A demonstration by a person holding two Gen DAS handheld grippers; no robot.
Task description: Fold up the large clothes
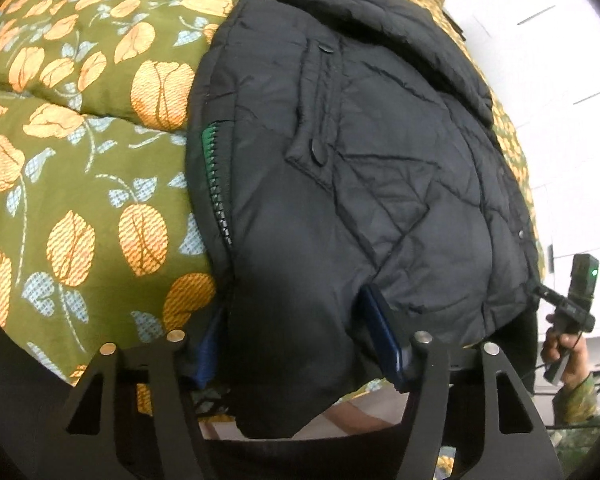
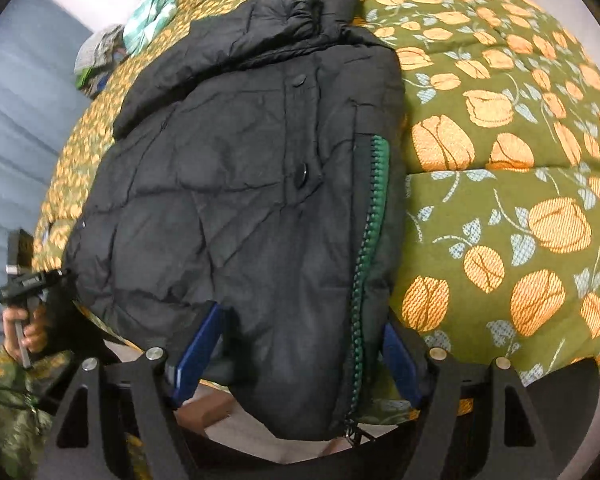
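A black quilted puffer jacket [image 1: 360, 152] lies on a flowered bedspread, its green-and-black zipper [image 1: 214, 184] running along its left edge in the left wrist view. My left gripper [image 1: 300, 348] has its blue pads [image 1: 384, 336] pressed into the bunched lower hem. In the right wrist view the same jacket [image 2: 240, 184] shows its zipper [image 2: 370, 216] on the right. My right gripper [image 2: 300, 356] straddles the lower hem, with its blue pads [image 2: 198, 350] standing just beside the fabric. The hem hangs over the bed's near edge.
The olive bedspread [image 1: 80, 128] with orange flowers covers the bed [image 2: 500, 200]. A hand in a camouflage sleeve [image 1: 568, 356] holds a black gripper handle at the jacket's far corner, and a hand [image 2: 28, 328] does likewise in the right wrist view. Other clothes [image 2: 140, 24] lie at the far corner.
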